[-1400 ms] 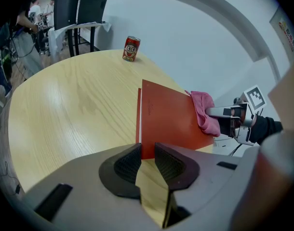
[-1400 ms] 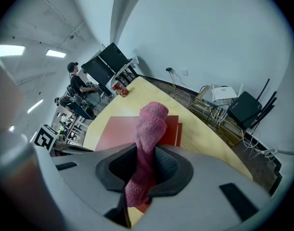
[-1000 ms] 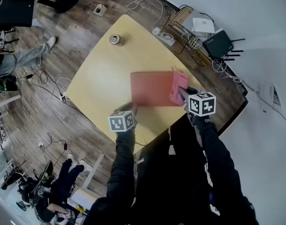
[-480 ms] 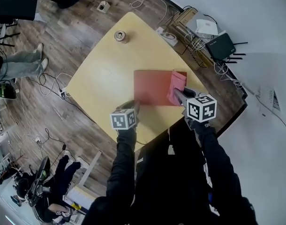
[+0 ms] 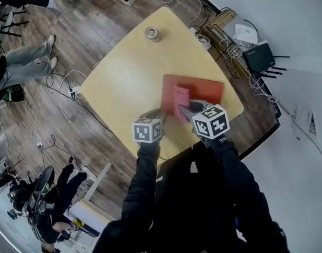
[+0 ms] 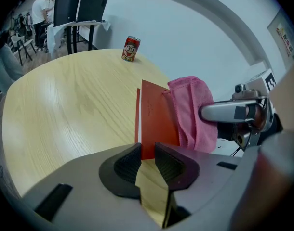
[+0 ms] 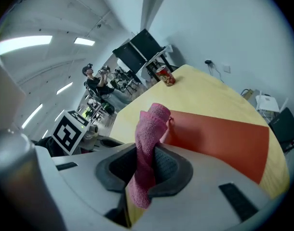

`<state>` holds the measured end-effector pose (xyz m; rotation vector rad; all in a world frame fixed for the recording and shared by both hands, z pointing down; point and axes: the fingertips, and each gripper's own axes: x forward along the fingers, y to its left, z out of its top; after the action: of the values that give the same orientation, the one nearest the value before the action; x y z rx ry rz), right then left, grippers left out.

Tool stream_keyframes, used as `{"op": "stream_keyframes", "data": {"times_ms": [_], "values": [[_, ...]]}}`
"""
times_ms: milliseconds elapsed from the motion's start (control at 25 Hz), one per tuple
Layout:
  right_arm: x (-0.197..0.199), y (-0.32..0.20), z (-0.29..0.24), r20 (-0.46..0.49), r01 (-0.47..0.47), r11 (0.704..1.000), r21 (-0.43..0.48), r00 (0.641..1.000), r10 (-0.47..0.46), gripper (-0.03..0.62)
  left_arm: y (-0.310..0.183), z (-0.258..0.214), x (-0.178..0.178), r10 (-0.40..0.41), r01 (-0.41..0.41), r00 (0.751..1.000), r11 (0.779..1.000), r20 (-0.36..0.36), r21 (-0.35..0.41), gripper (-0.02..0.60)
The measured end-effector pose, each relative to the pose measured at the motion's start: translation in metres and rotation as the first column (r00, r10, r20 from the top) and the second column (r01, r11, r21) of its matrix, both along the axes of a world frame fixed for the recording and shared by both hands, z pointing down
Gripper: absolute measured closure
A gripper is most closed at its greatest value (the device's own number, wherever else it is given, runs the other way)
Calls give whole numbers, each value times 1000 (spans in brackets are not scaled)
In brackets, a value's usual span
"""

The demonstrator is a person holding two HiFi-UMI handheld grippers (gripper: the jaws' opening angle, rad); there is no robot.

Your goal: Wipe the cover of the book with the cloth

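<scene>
A red book (image 5: 200,88) lies flat near the front right edge of the light wooden table (image 5: 129,73). My right gripper (image 5: 184,109) is shut on a pink cloth (image 5: 180,101), which hangs from its jaws onto the left part of the cover. In the right gripper view the cloth (image 7: 150,129) stands up between the pads, with the book (image 7: 224,138) beyond. My left gripper (image 5: 155,115) sits at the book's near left corner. In its own view, the left gripper (image 6: 147,159) has its jaws almost together, and the book (image 6: 156,119) starts right at their tips.
A drink can (image 5: 151,33) stands at the table's far side, also seen as a red can (image 6: 131,48). Cables, a router and boxes lie on the floor beyond the table's right edge (image 5: 240,41). A person's legs (image 5: 24,62) show at the left.
My right gripper has dragged the cloth from the book's right end across the cover to its left part. The left gripper stays at the near left corner.
</scene>
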<state>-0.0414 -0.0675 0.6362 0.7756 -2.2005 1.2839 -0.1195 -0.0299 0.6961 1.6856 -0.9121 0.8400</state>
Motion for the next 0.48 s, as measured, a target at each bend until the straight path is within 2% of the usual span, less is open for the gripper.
{"op": "stream_keyframes", "data": {"times_ms": [120, 240, 360, 480], "values": [[-22, 7, 0, 15, 120, 993, 6, 993, -120, 511, -1, 0, 0, 0, 0, 1000, 1000, -10, -1, 472], [-43, 12, -4, 62, 197, 980, -2, 979, -197, 511, -2, 0, -1, 0, -1, 1000, 1000, -21, -2, 472], [-54, 18, 2, 68, 239, 971, -26, 969, -237, 511, -2, -1, -1, 0, 0, 1000, 1000, -26, -3, 472], [-55, 20, 17, 39, 228, 971, -70, 973, -226, 511, -3, -2, -1, 3, -3, 1000, 1000, -29, -4, 472]]}}
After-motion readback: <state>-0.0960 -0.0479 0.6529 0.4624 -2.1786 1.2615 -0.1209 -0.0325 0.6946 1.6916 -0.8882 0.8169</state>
